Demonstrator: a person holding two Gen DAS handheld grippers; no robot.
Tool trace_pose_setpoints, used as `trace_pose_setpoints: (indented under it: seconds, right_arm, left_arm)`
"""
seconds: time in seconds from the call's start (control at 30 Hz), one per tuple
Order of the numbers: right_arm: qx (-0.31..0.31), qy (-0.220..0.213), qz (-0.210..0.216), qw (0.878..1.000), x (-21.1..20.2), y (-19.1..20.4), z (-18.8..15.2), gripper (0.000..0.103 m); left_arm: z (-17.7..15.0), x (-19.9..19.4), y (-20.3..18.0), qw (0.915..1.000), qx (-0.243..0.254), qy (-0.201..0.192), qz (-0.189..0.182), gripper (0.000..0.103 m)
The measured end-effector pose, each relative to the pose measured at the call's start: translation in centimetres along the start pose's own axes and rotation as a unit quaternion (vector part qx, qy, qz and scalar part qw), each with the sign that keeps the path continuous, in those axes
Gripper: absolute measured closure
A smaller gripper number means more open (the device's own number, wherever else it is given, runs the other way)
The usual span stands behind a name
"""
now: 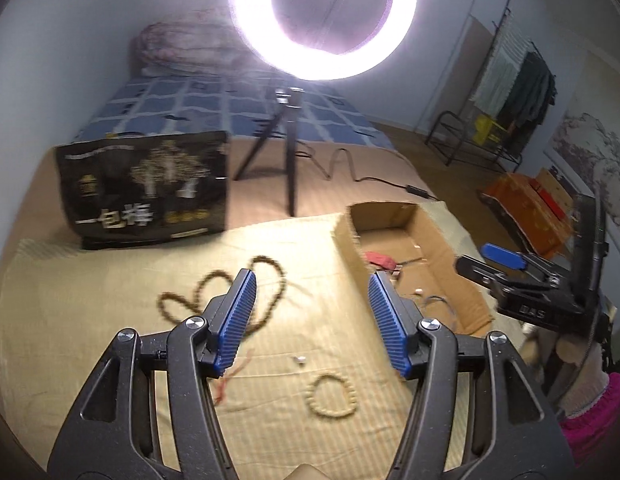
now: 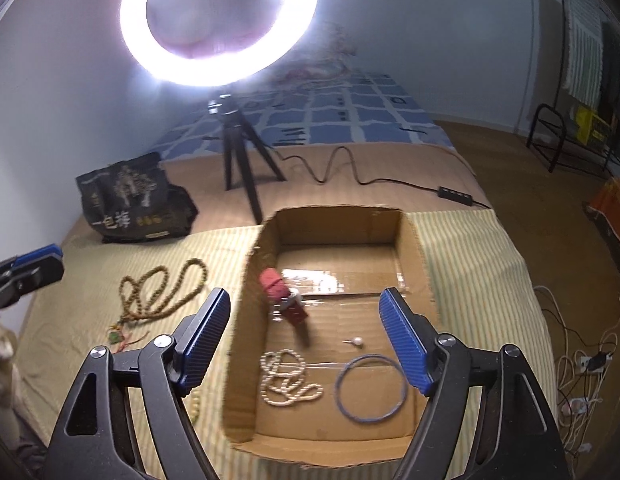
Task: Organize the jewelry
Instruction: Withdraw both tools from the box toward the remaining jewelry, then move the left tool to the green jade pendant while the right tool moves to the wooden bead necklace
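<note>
An open shallow cardboard box (image 2: 409, 240) on a striped yellow cloth (image 2: 469, 264) holds a white pearl necklace (image 2: 288, 378), a thin blue hoop (image 2: 369, 388), a small pearl pin (image 2: 355, 342) and a red bundle (image 2: 280, 294). Both the left gripper (image 1: 311, 320) and right gripper (image 2: 306, 340) stand wide and empty. A long brown bead necklace (image 2: 162, 292) and tan bead bracelet (image 1: 333, 396) lie outside on the cloth, near a glowing ring light (image 2: 218, 20).

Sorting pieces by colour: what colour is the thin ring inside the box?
Blue; the thin ring shows best in the right wrist view.
</note>
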State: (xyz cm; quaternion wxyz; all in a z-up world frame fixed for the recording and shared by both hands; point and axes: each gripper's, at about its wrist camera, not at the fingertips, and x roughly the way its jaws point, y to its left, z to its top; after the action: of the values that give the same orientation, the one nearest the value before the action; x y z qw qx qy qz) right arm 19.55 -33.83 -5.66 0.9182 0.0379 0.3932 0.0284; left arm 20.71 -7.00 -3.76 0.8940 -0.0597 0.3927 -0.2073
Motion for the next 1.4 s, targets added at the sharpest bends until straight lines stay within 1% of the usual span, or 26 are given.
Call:
trace_pose_setpoints:
  seconds: [0.23,0.47,0.57,0.67,0.73,0.93,1.07,1.23,1.4]
  right_arm:
    - [-0.02,-0.002,0.03,0.999,-0.1,3.4,0.0,0.026]
    - [-0.022,0.006,0.052,0.998,0.9,6.3,0.5,0.026]
    - [-0.021,0.013,0.062,0.998,1.5,7.7,0.7,0.026]
    - [-0.02,0.026,0.069,0.997,2.4,9.0,0.8,0.023]
    - [-0.019,0.04,0.073,0.996,3.3,9.9,0.7,0.023]
    - [-0.022,0.08,0.077,0.994,5.6,12.3,0.2,0.023]
    - [-0.02,0.098,0.084,0.991,7.0,13.3,-0.1,0.023]
    - [-0.019,0.135,0.085,0.987,9.8,14.9,-0.9,0.023]
    - [-0.009,0.151,0.072,0.986,12.5,15.9,-1.7,0.023]
  left_arm:
    - [-0.6,-1.1,4.1,0.9993,-0.02,0.003,0.03,0.043]
    - [-2.2,-1.8,7.8,0.9981,-0.039,0.016,0.044,0.043]
    - [-3.2,-1.6,9.2,0.9973,-0.046,0.03,0.049,0.043]
    - [-4.2,-1.3,10.5,0.9962,-0.051,0.045,0.054,0.043]
    - [-4.7,-1.4,11.1,0.9957,-0.055,0.051,0.054,0.043]
    - [-5.3,-1.4,12.1,0.9956,-0.061,0.053,0.047,0.043]
    - [-5.6,-0.7,12.2,0.9957,-0.037,0.07,0.047,0.043]
    - [-6.3,-0.1,12.6,0.9951,-0.014,0.087,0.045,0.043]
    - [-6.8,0.3,12.9,0.9947,-0.014,0.095,0.036,0.043]
